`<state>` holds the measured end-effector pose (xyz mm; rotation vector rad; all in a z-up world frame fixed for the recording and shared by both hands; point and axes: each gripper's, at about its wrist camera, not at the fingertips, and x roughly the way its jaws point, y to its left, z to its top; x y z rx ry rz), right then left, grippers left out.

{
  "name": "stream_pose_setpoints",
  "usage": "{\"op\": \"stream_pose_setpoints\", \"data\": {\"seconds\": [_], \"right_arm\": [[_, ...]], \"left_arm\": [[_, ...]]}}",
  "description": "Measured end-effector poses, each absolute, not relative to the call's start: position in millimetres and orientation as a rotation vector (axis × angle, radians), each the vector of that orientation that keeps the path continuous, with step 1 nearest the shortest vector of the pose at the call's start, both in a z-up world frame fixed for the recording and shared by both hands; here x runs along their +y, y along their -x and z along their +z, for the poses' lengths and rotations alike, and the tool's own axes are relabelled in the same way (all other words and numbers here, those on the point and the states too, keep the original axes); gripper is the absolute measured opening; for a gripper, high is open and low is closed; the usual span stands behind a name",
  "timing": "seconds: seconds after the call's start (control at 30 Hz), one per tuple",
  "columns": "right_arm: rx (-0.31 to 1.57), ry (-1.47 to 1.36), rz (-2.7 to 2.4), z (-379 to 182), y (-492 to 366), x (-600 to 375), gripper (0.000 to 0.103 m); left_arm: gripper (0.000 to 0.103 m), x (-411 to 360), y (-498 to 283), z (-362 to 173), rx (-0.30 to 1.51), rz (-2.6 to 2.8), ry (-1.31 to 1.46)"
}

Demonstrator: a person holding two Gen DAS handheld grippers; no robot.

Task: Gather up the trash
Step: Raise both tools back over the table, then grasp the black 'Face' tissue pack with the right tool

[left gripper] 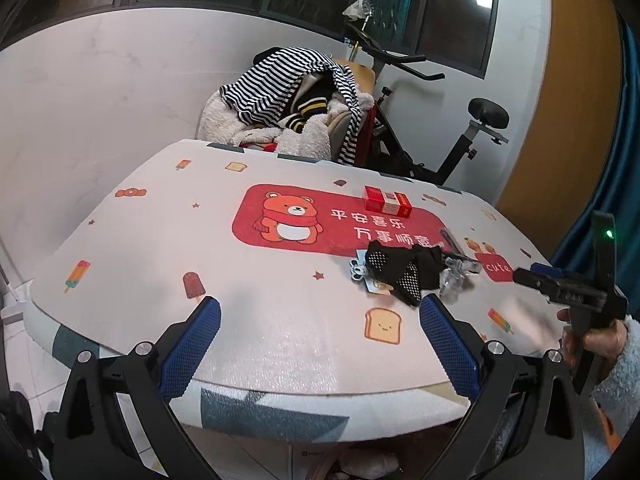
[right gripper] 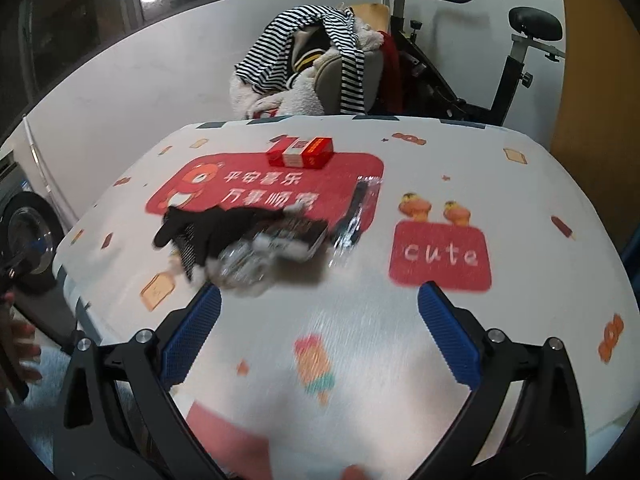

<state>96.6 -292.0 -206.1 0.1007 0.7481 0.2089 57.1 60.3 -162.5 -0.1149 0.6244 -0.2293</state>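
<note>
A heap of trash lies on the patterned table [left gripper: 160, 240]: a crumpled black glove-like cloth [left gripper: 400, 270], clear plastic wrapping [left gripper: 454, 276] and a small metal piece [left gripper: 356, 270]. A red box [left gripper: 386, 199] sits beyond it on the bear mat. My left gripper [left gripper: 320, 336] hovers open over the near table edge, left of the heap. In the right wrist view the same cloth [right gripper: 208, 232], clear wrapping [right gripper: 248, 264] and red box [right gripper: 301, 152] appear. My right gripper [right gripper: 319, 330] is open just short of the heap, nothing between its fingers. From the left wrist view, the right gripper body [left gripper: 568, 288] shows at the right.
A chair piled with striped and fluffy clothes [left gripper: 296, 108] stands behind the table, with an exercise bike [left gripper: 460, 136] to its right. A white wall runs along the left. A washing machine [right gripper: 24, 232] sits at the left in the right wrist view. A hand [left gripper: 592, 340] holds the right gripper.
</note>
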Motion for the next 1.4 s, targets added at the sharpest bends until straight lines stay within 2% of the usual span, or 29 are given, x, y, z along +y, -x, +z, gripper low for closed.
{"op": "stream_pose_setpoints", "data": {"seconds": [0.07,0.1,0.2,0.27,0.5,0.63,0.73,0.87,1.1,1.27,1.4], "right_arm": [[0.759,-0.133,0.223,-207,-113,-293,0.092],[0.770,-0.153,0.230,-208,-120,-292,0.082],[0.800,-0.212,0.238,-213,-142,-288,0.069],[0.815,-0.233,0.249,-216,-153,-283,0.066],[0.910,-0.228,0.249,-232,-191,-256,0.065],[0.963,-0.221,0.229,-242,-197,-254,0.054],[0.940,-0.210,0.256,-240,-189,-255,0.052],[0.884,-0.139,0.280,-231,-175,-255,0.042],[0.693,-0.071,0.219,-203,-160,-282,0.041],[0.611,-0.034,0.079,-205,-164,-309,0.041],[0.583,-0.124,0.034,-210,-164,-328,0.041]], "left_arm": [[0.097,61,-59,-165,0.628,-0.226,0.121],[0.097,62,-60,-166,0.632,-0.227,0.125],[0.097,64,-62,-172,0.655,-0.239,0.141],[0.097,64,-63,-176,0.665,-0.239,0.142],[0.097,62,-64,-182,0.690,-0.241,0.133],[0.097,63,-65,-182,0.694,-0.242,0.143],[0.097,64,-67,-183,0.705,-0.241,0.145],[0.097,61,-71,-183,0.717,-0.260,0.162],[0.097,49,-90,-174,0.732,-0.307,0.181],[0.097,20,-128,-147,0.690,-0.394,0.127],[0.097,-17,-177,-129,0.681,-0.465,0.071]]}}
